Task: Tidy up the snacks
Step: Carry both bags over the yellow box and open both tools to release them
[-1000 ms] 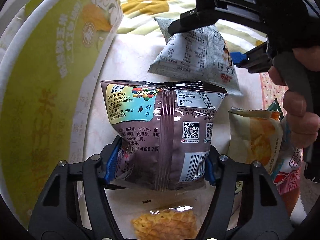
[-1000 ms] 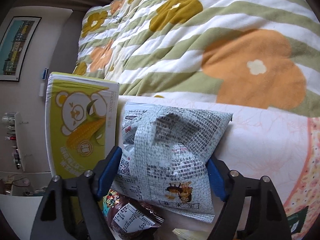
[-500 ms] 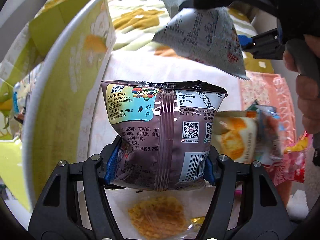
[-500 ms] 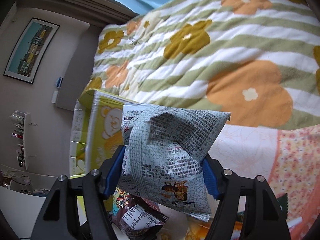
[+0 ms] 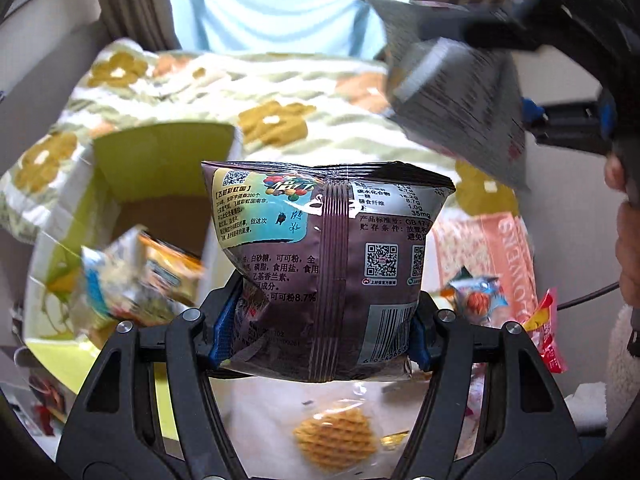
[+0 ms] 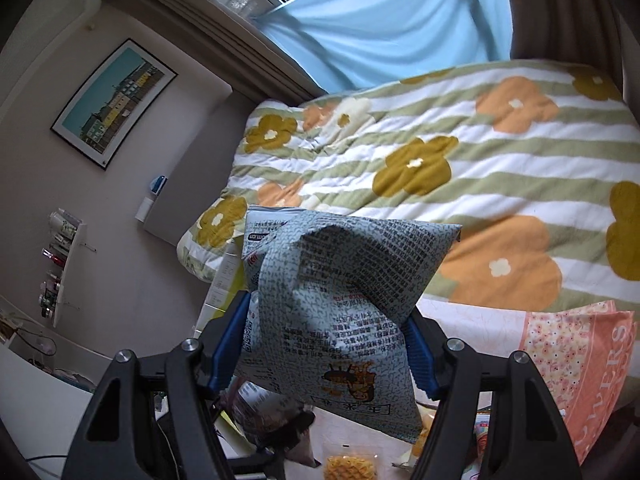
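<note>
Left hand-held gripper (image 5: 320,336) pinching upright brown packet (image 5: 328,264), right hand-held gripper (image 6: 326,354) pinching tilted grey packet (image 6: 340,312)

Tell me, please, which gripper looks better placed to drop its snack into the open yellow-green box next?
Probably the left gripper: its brown packet sits right beside the open yellow-green box, while the right gripper holds the grey-blue packet higher and farther off.

Brown snack bag (image 5: 332,264), pale blue printed snack bag (image 6: 340,320), green-striped flowered quilt (image 6: 480,168), yellow-green box (image 5: 160,160)
</note>
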`<action>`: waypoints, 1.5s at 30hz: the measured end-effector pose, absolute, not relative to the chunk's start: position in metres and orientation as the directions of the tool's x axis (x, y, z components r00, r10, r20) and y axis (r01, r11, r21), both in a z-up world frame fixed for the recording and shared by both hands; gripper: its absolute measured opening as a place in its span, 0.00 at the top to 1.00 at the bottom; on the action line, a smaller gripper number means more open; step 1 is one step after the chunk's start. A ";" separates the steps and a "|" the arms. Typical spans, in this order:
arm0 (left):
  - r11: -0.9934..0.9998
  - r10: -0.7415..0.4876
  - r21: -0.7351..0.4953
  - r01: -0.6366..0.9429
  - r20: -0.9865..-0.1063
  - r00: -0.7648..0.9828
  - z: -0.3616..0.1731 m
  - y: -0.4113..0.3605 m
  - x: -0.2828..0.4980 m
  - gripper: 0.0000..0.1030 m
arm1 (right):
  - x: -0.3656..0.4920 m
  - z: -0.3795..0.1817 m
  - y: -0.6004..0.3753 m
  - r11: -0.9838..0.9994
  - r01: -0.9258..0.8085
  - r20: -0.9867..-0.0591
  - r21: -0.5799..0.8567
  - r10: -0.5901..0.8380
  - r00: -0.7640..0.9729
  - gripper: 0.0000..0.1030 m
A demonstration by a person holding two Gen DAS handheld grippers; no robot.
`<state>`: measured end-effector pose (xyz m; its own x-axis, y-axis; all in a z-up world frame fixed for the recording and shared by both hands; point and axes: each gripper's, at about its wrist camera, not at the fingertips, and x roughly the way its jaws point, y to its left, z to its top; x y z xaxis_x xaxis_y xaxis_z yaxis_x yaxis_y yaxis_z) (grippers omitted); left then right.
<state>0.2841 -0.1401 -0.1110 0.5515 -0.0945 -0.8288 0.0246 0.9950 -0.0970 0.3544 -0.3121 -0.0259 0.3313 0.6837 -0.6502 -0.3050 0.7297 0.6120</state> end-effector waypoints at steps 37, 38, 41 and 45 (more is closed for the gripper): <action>0.984 -0.152 -0.096 0.151 -0.891 0.427 -0.145 0.119 0.412 0.00 | 0.352 -0.067 -0.113 0.878 -0.155 -0.775 0.452 0.473 0.419 0.36; 0.983 -0.161 -0.105 0.152 -0.890 0.426 -0.144 0.123 0.410 0.00 | 0.351 -0.068 -0.111 0.881 -0.157 -0.779 0.446 0.468 0.416 0.36; 0.984 -0.163 -0.110 0.142 -0.882 0.442 -0.140 0.136 0.400 0.00 | 0.351 -0.074 -0.105 0.887 -0.158 -0.793 0.433 0.459 0.402 0.36; 0.986 -0.159 -0.115 0.124 -0.876 0.455 -0.137 0.147 0.388 0.00 | 0.353 -0.083 -0.090 0.888 -0.185 -0.806 0.421 0.460 0.373 0.35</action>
